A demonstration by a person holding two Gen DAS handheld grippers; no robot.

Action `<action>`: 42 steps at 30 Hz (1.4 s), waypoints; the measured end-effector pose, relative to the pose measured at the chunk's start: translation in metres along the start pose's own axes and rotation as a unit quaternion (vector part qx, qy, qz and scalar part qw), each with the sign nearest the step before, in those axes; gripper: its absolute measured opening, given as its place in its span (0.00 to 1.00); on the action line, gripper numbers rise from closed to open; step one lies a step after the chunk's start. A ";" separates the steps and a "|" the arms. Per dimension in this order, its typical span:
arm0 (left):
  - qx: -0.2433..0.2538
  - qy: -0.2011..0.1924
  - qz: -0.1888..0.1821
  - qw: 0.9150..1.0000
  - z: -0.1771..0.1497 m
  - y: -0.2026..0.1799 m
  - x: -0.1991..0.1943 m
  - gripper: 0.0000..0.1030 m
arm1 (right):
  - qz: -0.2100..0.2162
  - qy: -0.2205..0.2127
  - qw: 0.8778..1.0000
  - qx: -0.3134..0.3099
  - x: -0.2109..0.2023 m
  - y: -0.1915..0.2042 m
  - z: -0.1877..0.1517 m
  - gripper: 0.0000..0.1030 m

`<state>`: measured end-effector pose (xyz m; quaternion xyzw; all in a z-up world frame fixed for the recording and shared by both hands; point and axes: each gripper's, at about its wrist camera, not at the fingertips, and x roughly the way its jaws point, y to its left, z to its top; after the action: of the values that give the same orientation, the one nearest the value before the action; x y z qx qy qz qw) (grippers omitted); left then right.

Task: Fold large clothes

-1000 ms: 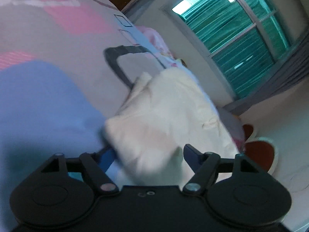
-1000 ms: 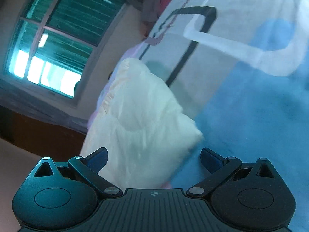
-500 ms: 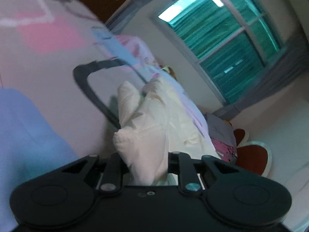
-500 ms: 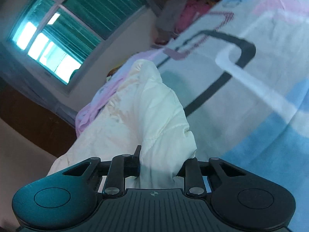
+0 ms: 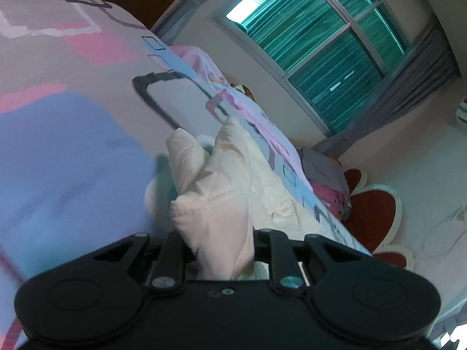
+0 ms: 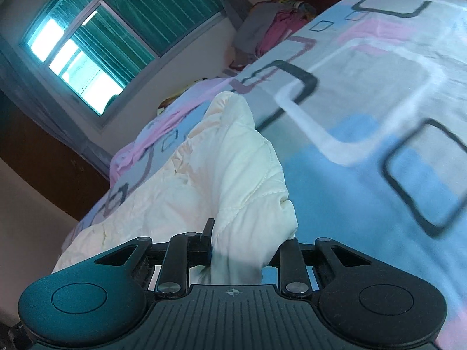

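Only left wrist view shows red rug (image 5: 376,213). Left gripper (image 5: 223,250) and right gripper (image 6: 242,250) each pinch cream garment (image 6: 233,157) bunched between fingers, over patterned bedsheet (image 6: 379,116).

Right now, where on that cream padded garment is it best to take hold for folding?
At its stitched corners, as the left tongs and right tongs do now: each is closed on a corner of the cream garment, coming from its near edge. The corners bunch thin enough to pinch, while the middle lies on the patterned bedsheet.
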<state>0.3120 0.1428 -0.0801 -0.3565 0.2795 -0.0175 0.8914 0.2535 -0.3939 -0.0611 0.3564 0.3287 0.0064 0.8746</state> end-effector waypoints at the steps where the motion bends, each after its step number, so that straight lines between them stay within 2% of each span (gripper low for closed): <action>1: 0.002 0.002 0.001 1.000 -0.007 0.002 -0.008 0.17 | -0.001 0.000 1.000 -0.002 -0.008 -0.003 -0.005 0.23; 10: 0.002 0.006 0.014 1.000 -0.049 0.012 -0.061 0.17 | -0.005 0.010 1.000 0.018 -0.064 -0.033 -0.048 0.23; 13: 0.007 0.011 0.026 1.000 -0.055 0.018 -0.060 0.18 | -0.006 0.022 0.999 0.032 -0.065 -0.046 -0.054 0.23; 16: 0.000 0.012 0.036 0.999 -0.061 0.026 -0.052 0.23 | -0.010 0.032 0.999 0.034 -0.055 -0.055 -0.058 0.25; 19: -0.013 0.010 0.054 0.998 -0.067 0.032 -0.049 0.46 | -0.003 0.033 0.999 0.040 -0.052 -0.065 -0.062 0.36; 20: -0.021 0.008 0.068 0.997 -0.069 0.034 -0.051 0.68 | -0.004 0.033 0.998 0.046 -0.054 -0.069 -0.063 0.50; 21: -0.027 0.001 0.083 0.996 -0.071 0.035 -0.054 0.82 | -0.017 0.029 0.998 0.050 -0.058 -0.073 -0.063 0.58; 22: -0.029 -0.011 0.087 0.996 -0.073 0.036 -0.061 0.83 | -0.030 0.016 0.998 0.050 -0.065 -0.075 -0.062 0.69; 27: -0.028 -0.016 0.054 0.998 -0.076 0.041 -0.082 0.77 | -0.068 -0.072 0.993 0.058 -0.117 -0.092 -0.056 0.71; 28: -0.028 -0.016 0.054 0.998 -0.075 0.043 -0.083 0.77 | -0.070 -0.088 0.992 0.052 -0.124 -0.089 -0.054 0.62; 29: -0.031 -0.015 0.054 0.998 -0.075 0.044 -0.082 0.77 | -0.065 -0.092 0.993 0.040 -0.128 -0.083 -0.051 0.39; 33: -0.033 -0.009 0.050 0.998 -0.073 0.043 -0.068 0.75 | -0.036 -0.072 0.996 -0.039 -0.117 -0.038 -0.049 0.18; 37: -0.044 -0.011 0.051 0.998 -0.066 0.046 -0.050 0.70 | 0.008 -0.024 0.994 -0.105 -0.085 0.021 -0.065 0.16; 39: -0.061 -0.012 0.049 0.997 -0.061 0.053 -0.044 0.61 | 0.025 -0.004 0.991 -0.135 -0.067 0.048 -0.077 0.16; 40: -0.075 -0.009 0.036 0.997 -0.059 0.057 -0.040 0.55 | 0.028 0.004 0.989 -0.148 -0.058 0.061 -0.082 0.16; 41: -0.079 -0.003 0.023 0.997 -0.057 0.058 -0.038 0.40 | 0.033 0.010 0.987 -0.158 -0.051 0.071 -0.087 0.16; 42: -0.072 -0.002 0.017 0.997 -0.056 0.057 -0.037 0.31 | 0.037 0.015 0.985 -0.166 -0.044 0.081 -0.092 0.16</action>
<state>0.2421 0.1585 -0.1318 -0.4147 0.2844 0.0188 0.8642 0.1837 -0.2874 -0.0335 0.2185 0.3231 0.0987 0.9155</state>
